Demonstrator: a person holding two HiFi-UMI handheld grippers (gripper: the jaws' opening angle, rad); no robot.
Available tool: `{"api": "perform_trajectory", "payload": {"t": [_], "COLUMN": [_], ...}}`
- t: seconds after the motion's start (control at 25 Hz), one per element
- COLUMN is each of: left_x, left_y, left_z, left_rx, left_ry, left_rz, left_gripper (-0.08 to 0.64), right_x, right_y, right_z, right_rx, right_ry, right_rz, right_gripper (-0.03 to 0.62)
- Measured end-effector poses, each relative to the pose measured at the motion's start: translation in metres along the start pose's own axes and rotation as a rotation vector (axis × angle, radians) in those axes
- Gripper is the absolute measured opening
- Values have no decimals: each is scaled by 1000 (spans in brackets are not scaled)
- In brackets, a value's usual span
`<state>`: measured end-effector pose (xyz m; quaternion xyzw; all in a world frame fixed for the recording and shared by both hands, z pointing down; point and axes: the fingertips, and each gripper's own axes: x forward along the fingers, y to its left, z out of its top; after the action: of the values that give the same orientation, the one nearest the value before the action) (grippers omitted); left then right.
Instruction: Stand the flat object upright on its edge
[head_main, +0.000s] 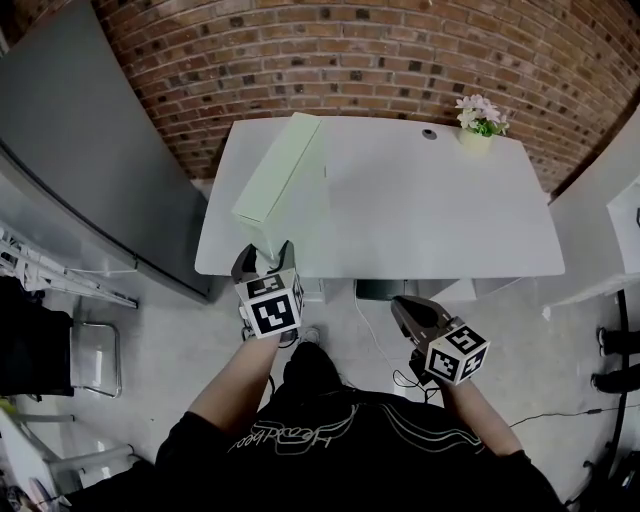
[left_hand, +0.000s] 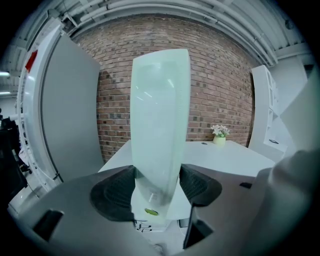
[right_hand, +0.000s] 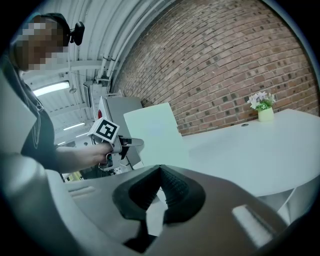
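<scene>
The flat object is a pale green box (head_main: 278, 180) on the left part of the white table (head_main: 430, 200). Its broad faces stand roughly vertical and its narrow long edge faces up. The lower edge seems to rest on the table. My left gripper (head_main: 262, 258) is shut on the box's near end at the table's front edge. In the left gripper view the box (left_hand: 159, 125) rises between the two pads of that gripper (left_hand: 157, 187). My right gripper (head_main: 403, 305) is shut and empty, off the table's front, right of the box. The right gripper view shows the box's broad face (right_hand: 155, 132) beyond that gripper (right_hand: 160, 187).
A small pot of flowers (head_main: 478, 125) stands at the table's far right corner, with a dark round grommet (head_main: 429, 133) beside it. A brick wall (head_main: 400, 60) runs behind the table. Grey panels (head_main: 80, 150) stand to the left. Cables lie on the floor under the front edge.
</scene>
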<state>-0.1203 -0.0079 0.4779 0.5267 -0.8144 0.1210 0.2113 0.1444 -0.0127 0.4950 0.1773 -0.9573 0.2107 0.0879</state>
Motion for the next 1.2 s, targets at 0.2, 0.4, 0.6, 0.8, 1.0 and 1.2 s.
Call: {"api": "perform_trajectory", "payload": {"t": [0.2, 0.4, 0.6, 0.8, 1.0, 1.2], "left_x": [8, 22, 45, 74, 104, 135], "left_y": [-3, 0, 5, 7, 8, 8], "left_z": [2, 10, 24, 38, 55, 73], "left_rx": [-28, -42, -65, -84, -96, -106], "left_ry": [-8, -16, -31, -49, -42, -47], "left_rz": [51, 87, 129, 165, 189, 213], "left_gripper": [282, 282, 282, 282, 282, 282], "right_x": [1, 9, 19, 29, 47, 65], "right_y": [-9, -18, -35, -59, -86, -113], "right_z": [-5, 0, 10, 16, 32, 45], "right_rx": [15, 14, 19, 28, 39, 60], "right_ry": [1, 0, 4, 13, 9, 11], "right_rz": [-2, -13, -32, -47, -59, -68], "right_gripper": [5, 5, 5, 5, 5, 5]}}
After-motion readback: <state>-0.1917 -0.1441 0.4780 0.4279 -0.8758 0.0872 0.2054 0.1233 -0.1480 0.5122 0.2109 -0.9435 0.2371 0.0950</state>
